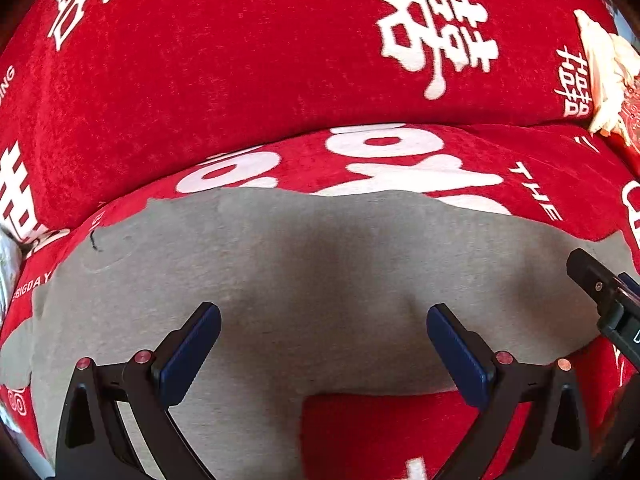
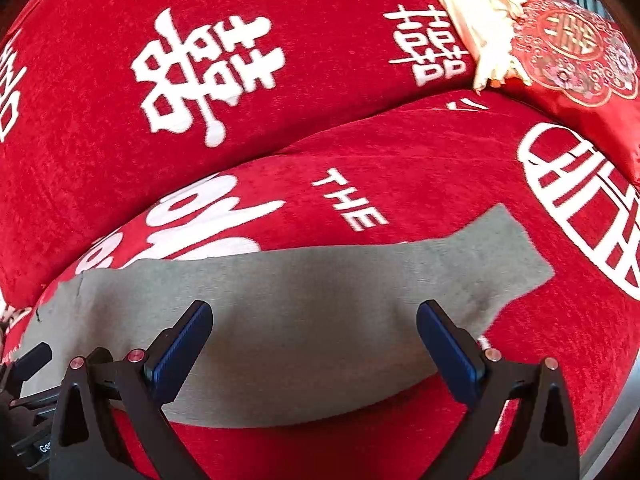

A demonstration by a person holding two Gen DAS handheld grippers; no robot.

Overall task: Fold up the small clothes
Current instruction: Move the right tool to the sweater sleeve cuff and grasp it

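While both jaws gape empty, grey garment [image 1: 280,280] lies flat, smooth on red sofa cover [image 1: 200,80].

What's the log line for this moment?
task: fold | garment: flat on sofa | left tongs: open | right tongs: open

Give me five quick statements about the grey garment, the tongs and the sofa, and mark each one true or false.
1. The grey garment lies spread flat on the red sofa cover. True.
2. The left tongs are clamped on the garment. False: their jaws stand wide apart above the cloth, holding nothing.
3. The right tongs are open. True.
4. The sofa cover is plain, with no print. False: it carries white characters and the word THE.
5. An embroidered red cushion sits at the far right of the seat. True.
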